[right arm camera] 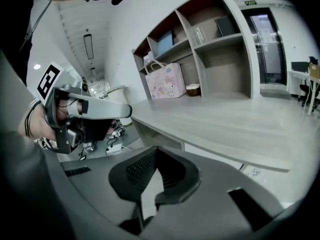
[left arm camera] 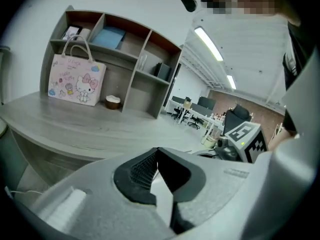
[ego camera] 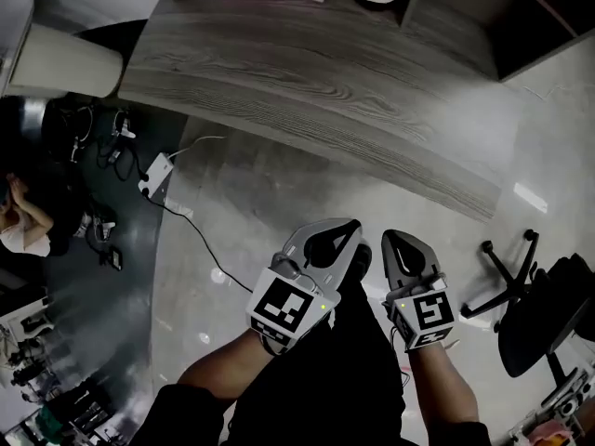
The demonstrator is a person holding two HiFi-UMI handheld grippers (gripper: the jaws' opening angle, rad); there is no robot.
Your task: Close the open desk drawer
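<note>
The curved grey wood desk (ego camera: pixel 307 82) lies ahead, seen from above in the head view. No open drawer shows in any view; under the desk edge the right gripper view shows a pale front panel (right arm camera: pixel 215 156). My left gripper (ego camera: pixel 351 223) and right gripper (ego camera: pixel 390 236) hang side by side over the floor, short of the desk, above the person's lap. Both point toward the desk. The left gripper's (left arm camera: pixel 157 150) tips meet with nothing between them. The right gripper (right arm camera: pixel 156 149) is likewise shut and empty.
A pink cartoon bag (left arm camera: pixel 76 81) and a small bowl (left arm camera: pixel 113 102) stand on the desk before a shelf unit (left arm camera: pixel 130 44). An office chair (ego camera: pixel 548 319) with its star base (ego camera: pixel 507 277) is at right. A power strip (ego camera: pixel 156 175) with cables lies on the floor at left.
</note>
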